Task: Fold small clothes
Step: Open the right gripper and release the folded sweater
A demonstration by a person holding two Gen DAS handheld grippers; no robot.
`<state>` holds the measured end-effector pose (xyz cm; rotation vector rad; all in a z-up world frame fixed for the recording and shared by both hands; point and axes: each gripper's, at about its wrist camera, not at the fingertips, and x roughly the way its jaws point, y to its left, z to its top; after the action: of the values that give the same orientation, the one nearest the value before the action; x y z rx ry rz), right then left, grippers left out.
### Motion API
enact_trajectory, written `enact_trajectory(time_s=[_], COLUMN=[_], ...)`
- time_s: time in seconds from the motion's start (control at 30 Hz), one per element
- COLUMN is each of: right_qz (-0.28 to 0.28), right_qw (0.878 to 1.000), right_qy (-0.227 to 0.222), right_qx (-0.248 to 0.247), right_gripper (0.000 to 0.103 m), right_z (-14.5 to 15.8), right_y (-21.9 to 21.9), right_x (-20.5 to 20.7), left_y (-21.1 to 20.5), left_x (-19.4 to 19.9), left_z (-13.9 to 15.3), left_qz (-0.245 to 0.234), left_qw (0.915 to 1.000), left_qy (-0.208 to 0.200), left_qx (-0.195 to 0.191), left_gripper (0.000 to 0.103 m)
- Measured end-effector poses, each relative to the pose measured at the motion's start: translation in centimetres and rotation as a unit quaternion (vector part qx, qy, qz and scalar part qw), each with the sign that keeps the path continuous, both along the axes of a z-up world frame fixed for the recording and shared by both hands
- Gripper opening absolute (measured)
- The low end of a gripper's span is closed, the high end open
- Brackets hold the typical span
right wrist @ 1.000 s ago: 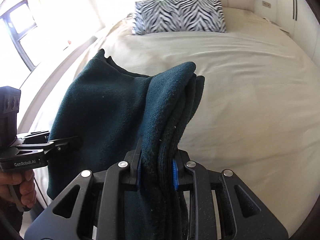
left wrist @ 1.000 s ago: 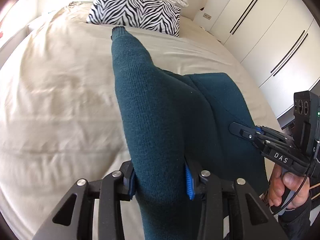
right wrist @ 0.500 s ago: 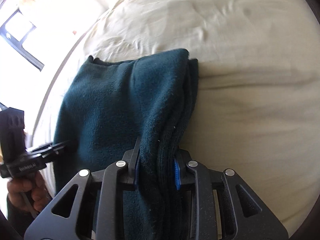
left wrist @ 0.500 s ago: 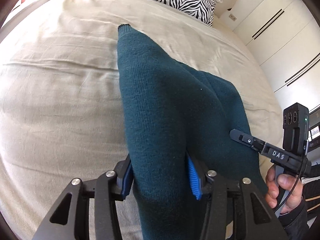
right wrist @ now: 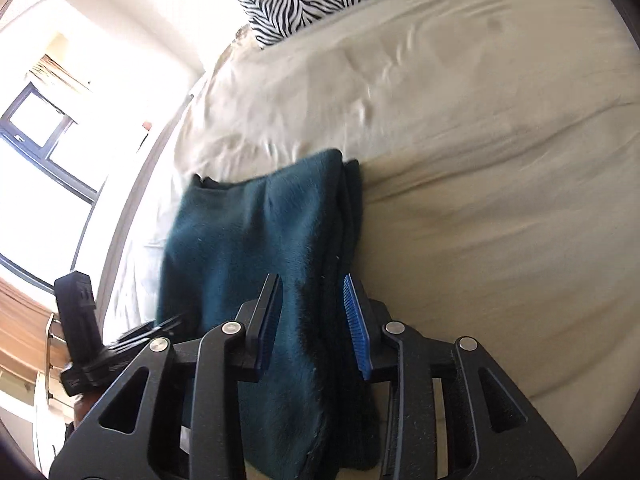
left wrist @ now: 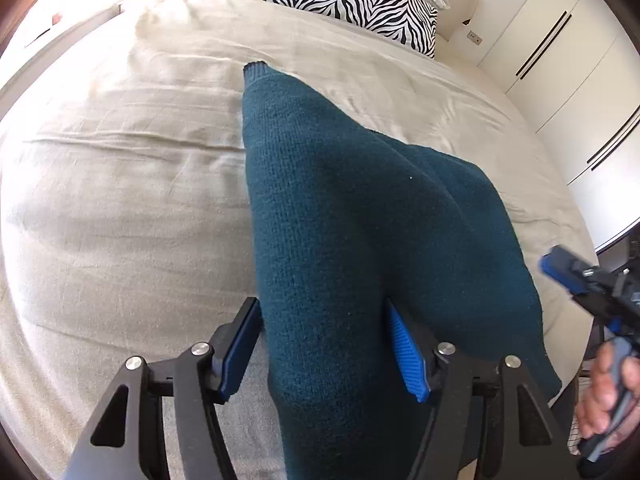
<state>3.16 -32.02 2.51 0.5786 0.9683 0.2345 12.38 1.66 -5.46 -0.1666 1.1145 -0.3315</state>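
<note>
A dark teal knit sweater [left wrist: 352, 216] lies folded on the beige bed, one cuff pointing toward the pillows. It also shows in the right wrist view [right wrist: 256, 240], with stacked folded layers along its right edge. My left gripper [left wrist: 324, 344] is open, its blue pads standing either side of the near end of the sweater. My right gripper [right wrist: 312, 316] is open too, its pads apart around the folded edge. The right gripper also shows at the right edge of the left wrist view [left wrist: 592, 284], held in a hand.
The beige bed sheet [left wrist: 120, 200] spreads wide to the left and far side. A zebra-striped pillow [left wrist: 356, 0] lies at the head of the bed. White wardrobe doors [left wrist: 580, 72] stand to the right. A window [right wrist: 44, 148] is on the left.
Both grippers have opened and let go of the sweater, which now rests flat on the bed. The right gripper has tilted and drawn back a little.
</note>
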Motion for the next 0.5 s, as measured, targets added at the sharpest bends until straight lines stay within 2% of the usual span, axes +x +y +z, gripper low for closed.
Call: enact_trajectory(time_s=[0.1,0.2,0.3,0.33,0.43,0.5], right_qz=[0.038,0.077,0.074,0.071,0.062,0.054], right_qw=[0.998,0.996,0.996,0.996,0.995,0.996], right_qy=[-0.027,-0.014,0.043,0.049,0.03,0.024], right_qx=[0.037,0.042,0.028,0.034,0.065,0.063], right_gripper=[0.03,0.03,0.031,0.031,0.027,0.027], right_z=[1.5,0.2,-3.7,-5.0,-6.2,-5.8], right_y=[1.1,3.3,4.1,3.8,2.5,1.8], right_x=[-0.8,-0.8,-0.4,-0.6,-1.9,-2.6], left_y=[-0.3,-0.4,-0.5,-0.9,-0.8,-0.7], left_x=[-0.1,-0.2,-0.2,0.1,-0.1,-0.3], left_z=[0.1,0.2,0.1,0.0,-0.1,0.1], left_qz=[0.002,0.003,0.005,0.005,0.006,0.009], left_qw=[0.9999,0.9997,0.9997,0.9997,0.9996,0.9995], left_qy=[-0.006,-0.012,-0.014,-0.014,-0.016,-0.02], left_qx=[0.011,0.019,0.021,0.022,0.023,0.021], left_gripper=[0.067,0.068,0.068,0.069,0.07,0.069])
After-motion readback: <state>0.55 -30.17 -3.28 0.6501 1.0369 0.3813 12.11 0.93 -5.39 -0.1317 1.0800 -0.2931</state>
